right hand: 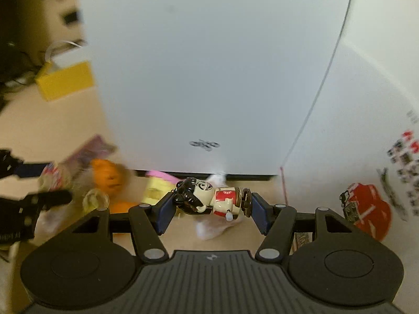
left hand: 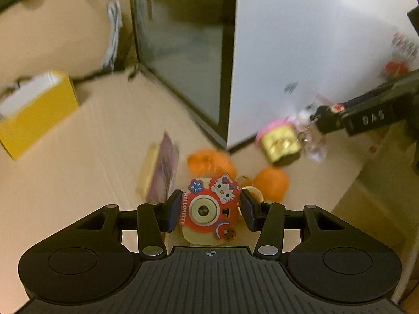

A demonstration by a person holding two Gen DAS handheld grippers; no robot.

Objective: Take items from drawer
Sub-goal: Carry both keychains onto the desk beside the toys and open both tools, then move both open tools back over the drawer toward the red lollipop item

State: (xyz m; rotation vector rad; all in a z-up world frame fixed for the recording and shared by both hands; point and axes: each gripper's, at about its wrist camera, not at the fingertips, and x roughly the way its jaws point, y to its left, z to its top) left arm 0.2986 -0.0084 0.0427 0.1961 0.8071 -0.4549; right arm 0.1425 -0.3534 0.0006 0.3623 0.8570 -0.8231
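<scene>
Left tool (left hand: 210,210) is clamped on a Hello Kitty toy camera (left hand: 209,206), one blue pad on each side of it, lens facing the wrist camera. Just ahead of the left tool, on the cardboard surface (left hand: 91,144): two orange pieces (left hand: 271,183), a purple-and-yellow card pack (left hand: 159,172) slightly to the left, all motion-blurred. Further ahead stands a white cabinet (left hand: 282,52) with a dark side panel (left hand: 183,52). Far ahead-left, a yellow box (left hand: 36,115).

Right tool (right hand: 212,204) grips a wind-up figure (right hand: 209,198) lying sideways across the jaws: black-haired head against the left pad, wheel base against the right pad, white winder knob pointing down. Directly ahead of the right tool is the white cabinet front (right hand: 209,65); a pink-and-yellow block (right hand: 157,185) sits near its base, ahead-left. To the right of this tool, a red toy car (right hand: 366,209) in packaging. To its left, the left tool's fingers and toy camera show, blurred.

Whether a drawer is open cannot be told from either view.
</scene>
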